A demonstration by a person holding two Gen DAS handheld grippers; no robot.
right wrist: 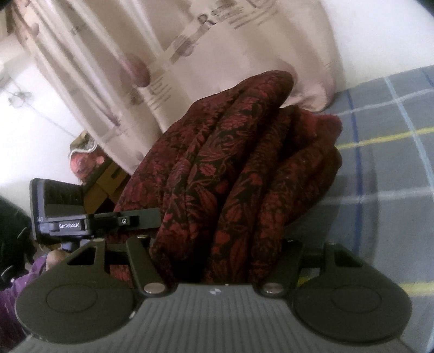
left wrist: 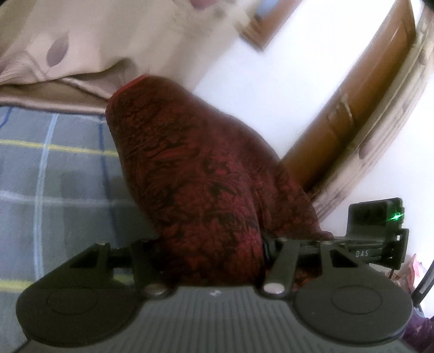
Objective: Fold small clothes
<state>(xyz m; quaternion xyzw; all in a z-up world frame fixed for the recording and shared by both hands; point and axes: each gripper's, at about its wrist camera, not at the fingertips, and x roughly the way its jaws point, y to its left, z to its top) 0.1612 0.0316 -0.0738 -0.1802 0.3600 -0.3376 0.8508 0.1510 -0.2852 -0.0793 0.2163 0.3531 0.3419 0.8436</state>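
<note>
1. A grey checked bedsheet (left wrist: 54, 168) with pale blue, white and yellow lines covers the bed.
2. A beige curtain (left wrist: 67, 46) with mauve leaf shapes hangs behind the bed.
3. A brown wooden door (left wrist: 352, 114) stands against a white wall (left wrist: 257, 78).
4. A wooden picture frame (left wrist: 268, 24) hangs on that wall, blurred.
5. Purple cloth (right wrist: 16, 293) lies at the lower left edge of the right wrist view.

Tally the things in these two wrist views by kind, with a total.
Dark red patterned garment: 1
Hand-held gripper: 2, the left hand-held gripper and the right hand-held gripper
Checked grey bedsheet: 1
Beige leaf-print curtain: 1
Total: 5
</note>
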